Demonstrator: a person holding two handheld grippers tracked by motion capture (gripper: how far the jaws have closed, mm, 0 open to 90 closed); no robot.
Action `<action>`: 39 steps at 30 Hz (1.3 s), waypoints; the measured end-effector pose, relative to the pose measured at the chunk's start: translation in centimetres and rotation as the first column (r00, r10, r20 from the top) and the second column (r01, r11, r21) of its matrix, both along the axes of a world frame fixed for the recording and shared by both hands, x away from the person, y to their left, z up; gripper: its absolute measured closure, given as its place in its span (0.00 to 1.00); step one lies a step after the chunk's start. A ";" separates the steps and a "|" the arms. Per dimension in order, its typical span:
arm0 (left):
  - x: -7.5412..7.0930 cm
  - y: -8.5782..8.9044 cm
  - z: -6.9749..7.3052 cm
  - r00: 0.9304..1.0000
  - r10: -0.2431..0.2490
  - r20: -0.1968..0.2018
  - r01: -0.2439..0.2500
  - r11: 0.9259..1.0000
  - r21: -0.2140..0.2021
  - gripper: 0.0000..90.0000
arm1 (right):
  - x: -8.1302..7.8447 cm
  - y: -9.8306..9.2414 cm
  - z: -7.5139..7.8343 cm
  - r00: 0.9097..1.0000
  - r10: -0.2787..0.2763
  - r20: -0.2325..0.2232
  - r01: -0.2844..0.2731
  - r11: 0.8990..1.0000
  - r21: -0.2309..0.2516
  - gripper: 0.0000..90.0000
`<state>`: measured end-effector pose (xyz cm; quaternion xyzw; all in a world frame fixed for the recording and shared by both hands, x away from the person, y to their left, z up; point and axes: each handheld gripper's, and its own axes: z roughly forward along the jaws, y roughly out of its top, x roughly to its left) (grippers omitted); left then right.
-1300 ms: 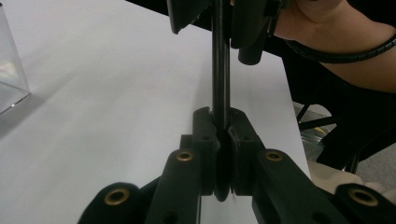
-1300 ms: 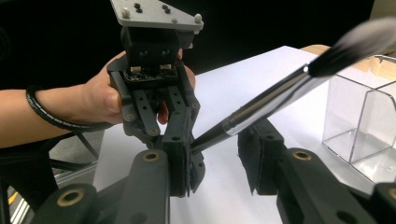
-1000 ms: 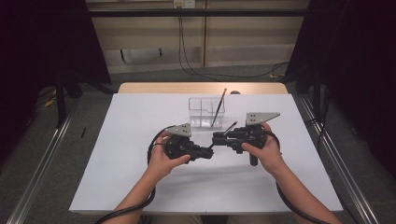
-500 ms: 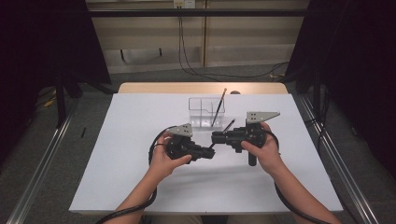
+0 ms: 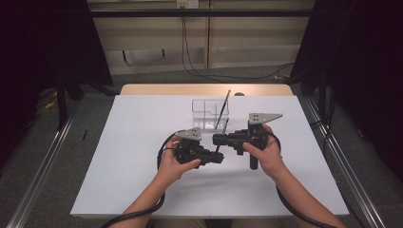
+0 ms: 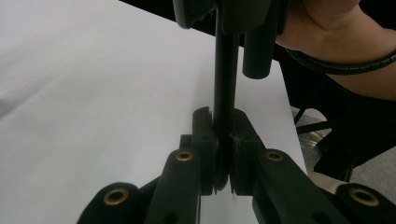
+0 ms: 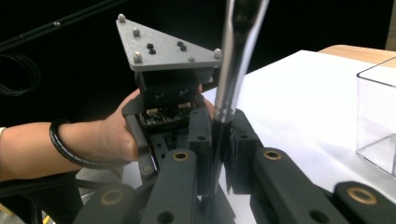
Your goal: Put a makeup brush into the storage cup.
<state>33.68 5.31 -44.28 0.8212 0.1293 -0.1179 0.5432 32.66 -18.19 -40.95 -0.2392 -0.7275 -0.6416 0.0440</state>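
Black and slender with a silver metal section, the long rod-like tool [image 5: 221, 124] sits pinched between our two claws above the middle of the white table [image 5: 123, 156]: our left gripper [image 5: 219, 158] clamps its near end, our right gripper [image 5: 216, 138], jaws just closed, grips higher up. Just beyond stands a clear plastic divided box [image 5: 205, 110], touching nothing we hold.

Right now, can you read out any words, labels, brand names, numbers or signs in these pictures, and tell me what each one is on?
There is no text to read anywhere.
The grey three-cornered plate bears screws and small holes, no lettering.
The clear box, the slim black tool, the white table and both grippers, left gripper and right gripper, carry no label.
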 end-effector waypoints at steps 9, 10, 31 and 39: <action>0.0 0.1 -0.1 1.000 0.002 -0.005 -0.002 1.000 -0.008 0.92 | 0.1 0.3 0.1 1.000 0.009 -0.008 -0.009 1.000 0.000 0.93; 0.0 0.1 -0.1 1.000 0.001 -0.006 -0.002 1.000 -0.010 0.92 | 0.1 0.3 0.1 1.000 0.008 -0.003 -0.008 1.000 -0.001 0.93; 0.5 1.3 0.3 0.999 0.021 -0.041 -0.024 0.997 -0.074 0.47 | 0.1 -0.2 0.4 1.000 0.004 0.019 -0.003 1.000 -0.024 0.93; 0.5 2.0 0.8 0.997 0.072 0.000 -0.072 0.996 -0.054 0.28 | 0.2 -0.5 0.5 1.000 -0.006 0.027 0.007 0.999 -0.036 0.93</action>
